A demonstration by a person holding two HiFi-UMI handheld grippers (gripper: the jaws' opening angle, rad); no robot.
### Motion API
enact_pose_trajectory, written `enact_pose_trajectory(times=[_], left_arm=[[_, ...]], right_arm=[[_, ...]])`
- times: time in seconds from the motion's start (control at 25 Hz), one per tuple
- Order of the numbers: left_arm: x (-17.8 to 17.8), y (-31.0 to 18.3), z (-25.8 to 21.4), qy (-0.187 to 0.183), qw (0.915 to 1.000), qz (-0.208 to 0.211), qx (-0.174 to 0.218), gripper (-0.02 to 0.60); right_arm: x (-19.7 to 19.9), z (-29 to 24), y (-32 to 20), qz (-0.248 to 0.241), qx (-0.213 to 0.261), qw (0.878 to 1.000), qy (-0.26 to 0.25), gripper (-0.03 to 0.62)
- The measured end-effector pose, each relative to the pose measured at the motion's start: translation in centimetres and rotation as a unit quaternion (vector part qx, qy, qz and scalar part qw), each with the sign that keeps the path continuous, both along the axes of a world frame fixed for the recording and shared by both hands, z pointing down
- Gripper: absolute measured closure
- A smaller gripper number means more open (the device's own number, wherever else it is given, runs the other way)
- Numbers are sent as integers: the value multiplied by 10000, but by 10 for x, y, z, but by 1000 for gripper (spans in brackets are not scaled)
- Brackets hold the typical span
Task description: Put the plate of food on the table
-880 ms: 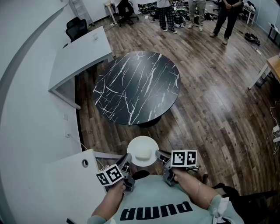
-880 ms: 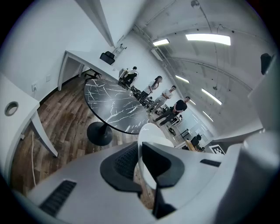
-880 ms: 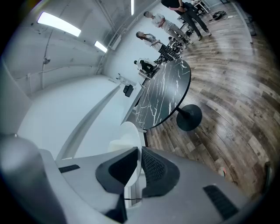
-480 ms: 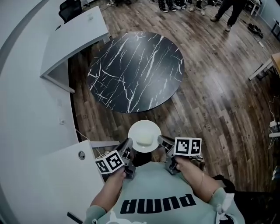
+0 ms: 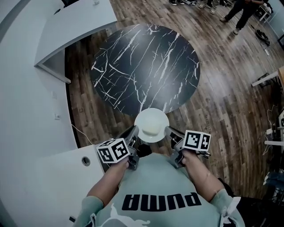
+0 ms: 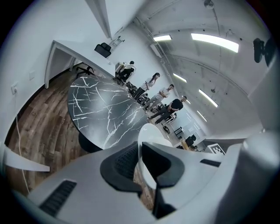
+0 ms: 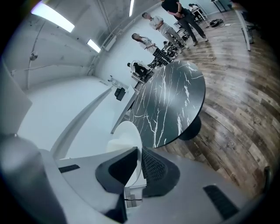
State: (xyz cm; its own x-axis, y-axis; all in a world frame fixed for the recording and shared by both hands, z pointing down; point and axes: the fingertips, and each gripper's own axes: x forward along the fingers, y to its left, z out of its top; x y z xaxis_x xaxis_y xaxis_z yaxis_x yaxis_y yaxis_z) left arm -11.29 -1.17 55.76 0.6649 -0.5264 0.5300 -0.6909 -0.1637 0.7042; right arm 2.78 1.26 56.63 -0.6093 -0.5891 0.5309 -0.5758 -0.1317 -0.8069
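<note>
A white plate (image 5: 151, 125) with a pale lump of food on it hangs in the air just at the near edge of the round black marble table (image 5: 142, 66). My left gripper (image 5: 134, 131) is shut on the plate's left rim (image 6: 146, 140), and my right gripper (image 5: 169, 131) is shut on its right rim (image 7: 127, 144). In both gripper views the plate's thin edge runs between the dark jaw pads. The table (image 6: 105, 113) lies ahead and slightly below, also seen in the right gripper view (image 7: 170, 105).
A white desk (image 5: 75, 26) stands beyond the table at the left, and a white cabinet top (image 5: 57, 177) is close at my left. People (image 5: 242, 13) stand on the wooden floor far right. A table corner (image 5: 275, 73) shows at the right edge.
I have stepped toward the table with the plate held by both grippers; the plate now reaches the table's near edge instead of hanging short of it.
</note>
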Motion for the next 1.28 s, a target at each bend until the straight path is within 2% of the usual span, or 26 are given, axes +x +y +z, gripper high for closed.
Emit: enact_pose_trajectory(times=[0.32, 0.48, 0.84, 1.28], left_arm=[[-15, -60, -1, 138, 9995, 259, 108, 548], [-19, -81, -1, 162, 9994, 258, 151, 546], [-21, -115, 23, 86, 9999, -65, -28, 546], [8, -180, 63, -250, 9981, -475, -306, 545]], right_arm=[[-16, -4, -55, 270, 86, 9994, 191, 560], [-21, -5, -74, 278, 91, 9991, 299, 560], [-21, 14, -117, -50, -35, 9992, 395, 560], [9, 63, -190, -427, -355, 9979, 347, 559]])
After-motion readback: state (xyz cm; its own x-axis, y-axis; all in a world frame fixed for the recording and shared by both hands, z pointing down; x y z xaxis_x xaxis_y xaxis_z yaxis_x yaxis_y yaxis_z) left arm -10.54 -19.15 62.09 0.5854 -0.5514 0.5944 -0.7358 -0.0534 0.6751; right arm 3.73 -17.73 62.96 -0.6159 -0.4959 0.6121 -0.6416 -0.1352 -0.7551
